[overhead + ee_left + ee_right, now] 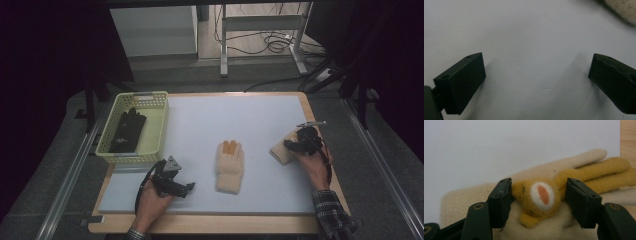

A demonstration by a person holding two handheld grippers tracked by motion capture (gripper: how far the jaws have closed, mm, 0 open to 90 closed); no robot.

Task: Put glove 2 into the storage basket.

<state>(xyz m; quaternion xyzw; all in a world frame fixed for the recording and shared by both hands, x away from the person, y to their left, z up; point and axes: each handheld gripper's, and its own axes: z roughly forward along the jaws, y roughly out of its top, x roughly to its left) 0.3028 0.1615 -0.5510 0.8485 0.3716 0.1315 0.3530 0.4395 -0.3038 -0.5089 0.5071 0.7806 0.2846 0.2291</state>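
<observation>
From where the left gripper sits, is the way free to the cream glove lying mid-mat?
Probably yes. The left gripper rests open on bare mat, and nothing lies between it and the cream glove. The right gripper is busy at the other glove, well aside.

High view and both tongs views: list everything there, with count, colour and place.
Cream glove: one, cream with orange fingertips, flat at the mat's middle.
Second cream glove: one, cream with an orange-yellow patch and fingers, at the mat's right edge, between the right tongs' jaws.
Black glove: one, black, inside the basket.
Basket: one, pale yellow, at the mat's far left corner.
Mat: one, pale blue-grey, covering the table.
Table: one, light wood, under the mat.
Left tongs: one, black, open, over bare mat near the front left.
Right tongs: one, black, closed around the second glove's patch.
Hands: two, each holding tongs; the right sleeve is plaid.
</observation>
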